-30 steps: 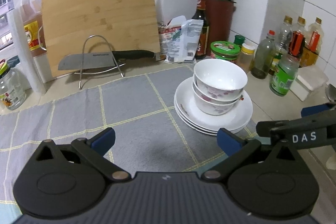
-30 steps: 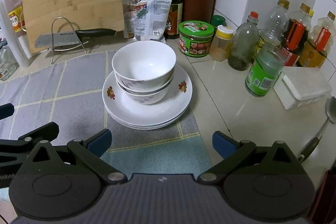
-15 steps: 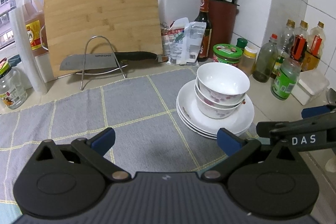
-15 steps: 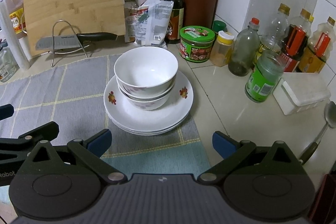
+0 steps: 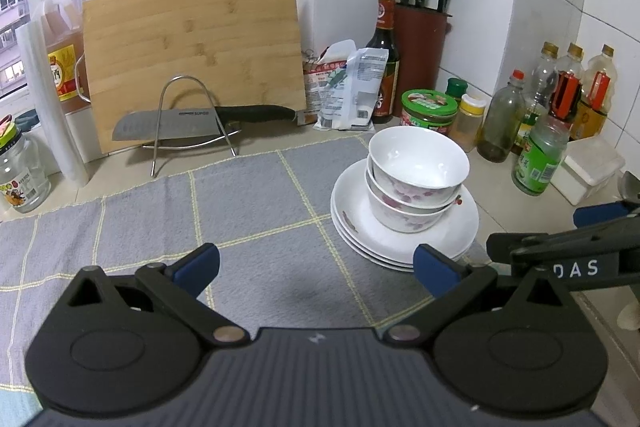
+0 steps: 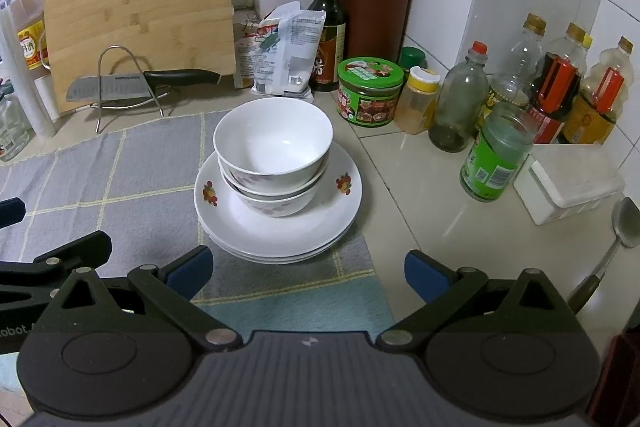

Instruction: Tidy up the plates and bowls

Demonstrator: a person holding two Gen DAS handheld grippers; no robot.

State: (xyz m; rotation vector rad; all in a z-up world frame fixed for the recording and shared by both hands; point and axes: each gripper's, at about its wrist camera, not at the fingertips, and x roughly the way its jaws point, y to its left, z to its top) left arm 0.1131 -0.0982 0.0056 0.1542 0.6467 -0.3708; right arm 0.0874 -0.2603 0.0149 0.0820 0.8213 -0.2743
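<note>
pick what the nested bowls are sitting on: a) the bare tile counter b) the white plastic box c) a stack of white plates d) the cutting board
c, the nested bowls stand on a stack of white plates, which rests on the grey mat.

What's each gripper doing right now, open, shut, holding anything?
Left gripper: open, empty, above the grey mat.
Right gripper: open, empty, short of the stacked bowls and plates.

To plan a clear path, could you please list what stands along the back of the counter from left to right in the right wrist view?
Bamboo cutting board → crumpled white snack bag → dark sauce bottle with red cap → brown knife block → green-lidded round tin → yellow-capped spice jar.
</note>
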